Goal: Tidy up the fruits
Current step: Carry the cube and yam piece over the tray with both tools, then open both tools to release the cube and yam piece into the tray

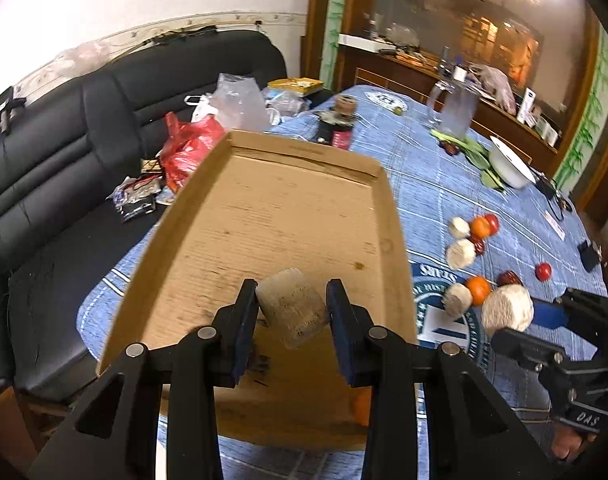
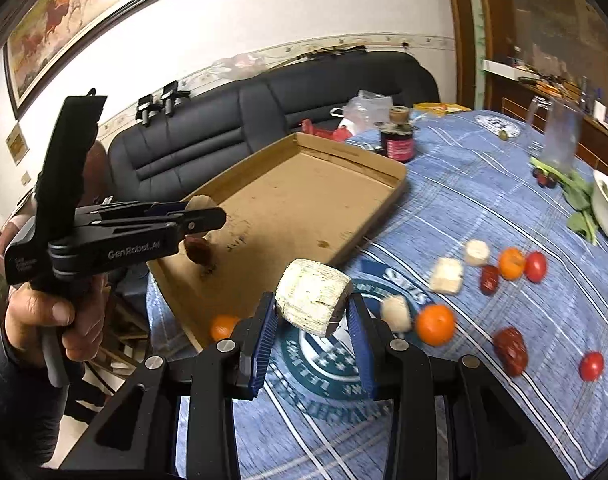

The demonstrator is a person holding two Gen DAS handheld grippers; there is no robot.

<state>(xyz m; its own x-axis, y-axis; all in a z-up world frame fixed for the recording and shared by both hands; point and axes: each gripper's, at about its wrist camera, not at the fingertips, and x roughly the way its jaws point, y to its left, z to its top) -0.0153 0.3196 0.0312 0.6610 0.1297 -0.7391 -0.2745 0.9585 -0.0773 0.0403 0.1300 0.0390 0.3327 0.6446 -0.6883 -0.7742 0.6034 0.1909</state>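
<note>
The left tongs (image 1: 291,306) clamped a pale cylindrical chunk (image 1: 292,307) above the cardboard tray's (image 1: 287,216) near end, while the right tongs (image 2: 312,312) gripped a similar chunk (image 2: 314,297) just beside that tray, over the desk (image 2: 484,208).

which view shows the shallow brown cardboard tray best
The left wrist view: the shallow brown cardboard tray fills the middle of the frame, its floor and three rims seen from above, though the left gripper covers its near end. The right wrist view shows the tray smaller and slanted, partly hidden by that gripper.
</note>
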